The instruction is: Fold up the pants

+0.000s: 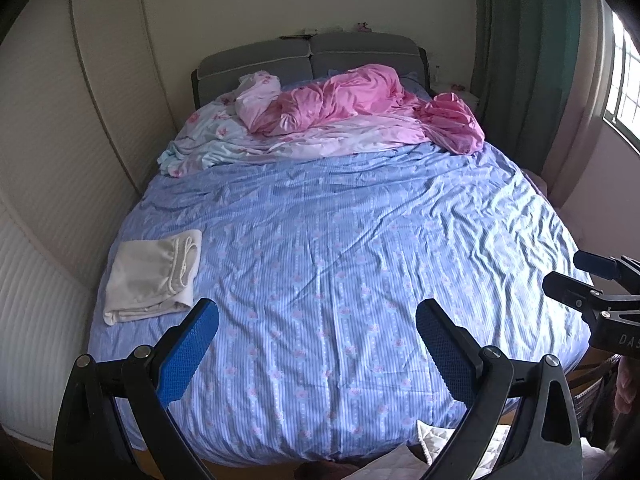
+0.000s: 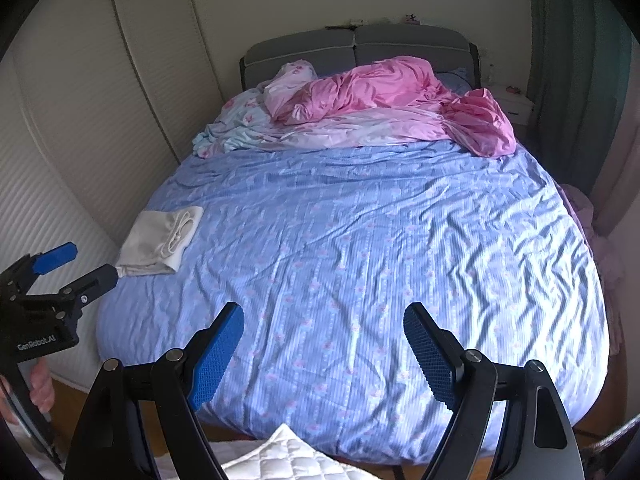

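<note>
Folded white pants (image 1: 154, 276) lie on the left side of the bed (image 1: 340, 280), a drawstring showing at their upper edge; in the right wrist view the pants (image 2: 160, 240) are also on the left. My left gripper (image 1: 317, 312) hovers open above the foot of the bed with nothing between its blue pads, just right of and below the pants. My right gripper (image 2: 323, 316) is open too, empty, over the middle of the blue cover. Each gripper shows at the edge of the other's view: the right gripper (image 1: 568, 270), the left gripper (image 2: 94, 258).
Crumpled pink bedding (image 1: 360, 100) and a pale floral sheet (image 1: 208, 136) are piled at the headboard (image 1: 312, 56). A white wall (image 1: 60, 160) runs along the left; curtain (image 1: 520, 40) and window (image 1: 624, 76) right. A quilted white cloth (image 2: 288, 456) lies at the bed's foot.
</note>
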`<state>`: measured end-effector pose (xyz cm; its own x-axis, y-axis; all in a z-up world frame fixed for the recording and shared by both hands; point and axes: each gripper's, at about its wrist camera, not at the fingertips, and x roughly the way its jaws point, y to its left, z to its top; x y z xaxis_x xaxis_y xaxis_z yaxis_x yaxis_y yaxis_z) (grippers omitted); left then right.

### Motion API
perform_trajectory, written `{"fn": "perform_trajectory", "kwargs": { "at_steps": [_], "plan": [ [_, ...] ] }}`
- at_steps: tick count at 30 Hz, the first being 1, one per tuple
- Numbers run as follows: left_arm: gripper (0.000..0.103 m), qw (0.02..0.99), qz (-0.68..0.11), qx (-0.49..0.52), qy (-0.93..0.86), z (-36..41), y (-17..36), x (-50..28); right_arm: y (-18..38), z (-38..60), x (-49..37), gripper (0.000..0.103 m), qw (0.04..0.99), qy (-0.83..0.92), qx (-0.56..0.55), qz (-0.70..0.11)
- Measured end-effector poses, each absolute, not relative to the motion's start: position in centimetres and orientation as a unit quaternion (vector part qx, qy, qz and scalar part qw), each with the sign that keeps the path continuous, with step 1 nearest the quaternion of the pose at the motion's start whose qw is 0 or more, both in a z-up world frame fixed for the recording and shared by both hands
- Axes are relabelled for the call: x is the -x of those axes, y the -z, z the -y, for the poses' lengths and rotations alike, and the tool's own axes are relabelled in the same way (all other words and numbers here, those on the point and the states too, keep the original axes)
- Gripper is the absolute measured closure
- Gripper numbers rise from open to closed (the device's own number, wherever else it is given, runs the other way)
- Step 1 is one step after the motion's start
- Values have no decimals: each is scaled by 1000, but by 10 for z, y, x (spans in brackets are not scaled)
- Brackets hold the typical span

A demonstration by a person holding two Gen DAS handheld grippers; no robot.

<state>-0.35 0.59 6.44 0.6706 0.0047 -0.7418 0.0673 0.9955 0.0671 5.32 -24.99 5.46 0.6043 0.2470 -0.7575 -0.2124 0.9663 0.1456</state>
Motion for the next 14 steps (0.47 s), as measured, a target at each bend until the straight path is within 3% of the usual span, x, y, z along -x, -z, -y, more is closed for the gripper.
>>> {"fn": "perform_trajectory", "kwargs": {
  "at_steps": [14],
  "plan": [
    [3,913,-405,-45,19,-4,-62,0,-54,251,-54,20,895,-125,-21,-428]
  ]
}}
